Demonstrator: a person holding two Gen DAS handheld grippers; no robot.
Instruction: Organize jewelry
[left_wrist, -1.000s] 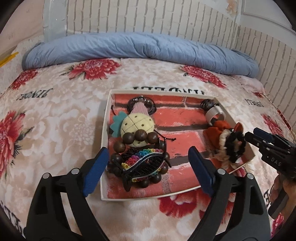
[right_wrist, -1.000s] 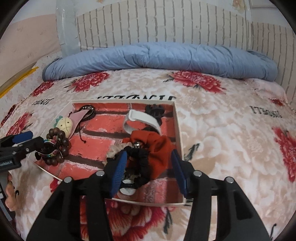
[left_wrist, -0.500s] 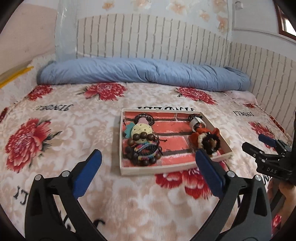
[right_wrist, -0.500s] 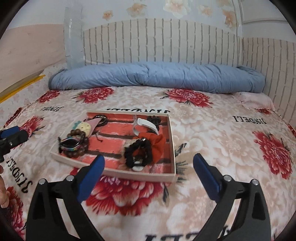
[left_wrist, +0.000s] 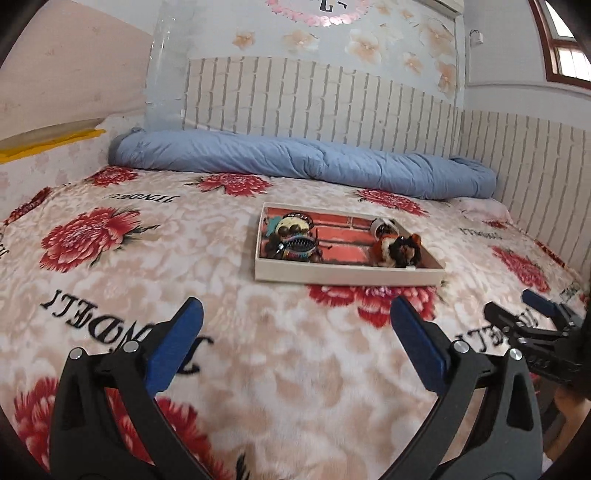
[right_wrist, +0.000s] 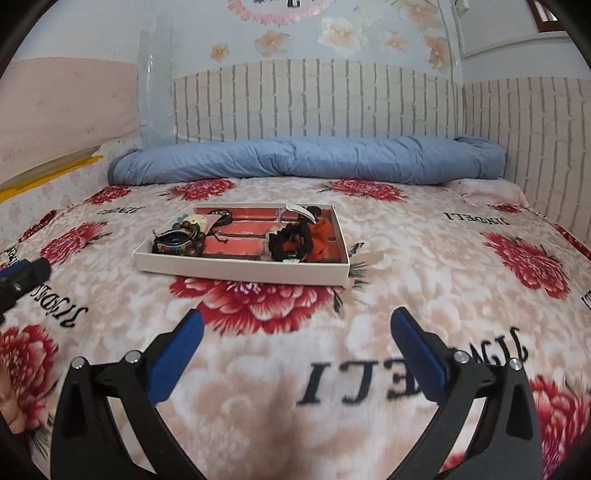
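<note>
Left wrist: tray (left_wrist: 347, 275) now farther off; both hand-held grippers (left_wrist: 297, 341) (right_wrist: 295, 345) gape wide, empty.

Two hand-held grippers fill the lower frame of each wrist view: the left gripper (left_wrist: 295, 343) and the right gripper (right_wrist: 295, 347), each of matte black plastic with triangular cut-outs, silver screws at the joints and flat blue pads (left_wrist: 173, 347) lining the fingers. White lettering marks the right gripper's body at the left view's right edge.
</note>
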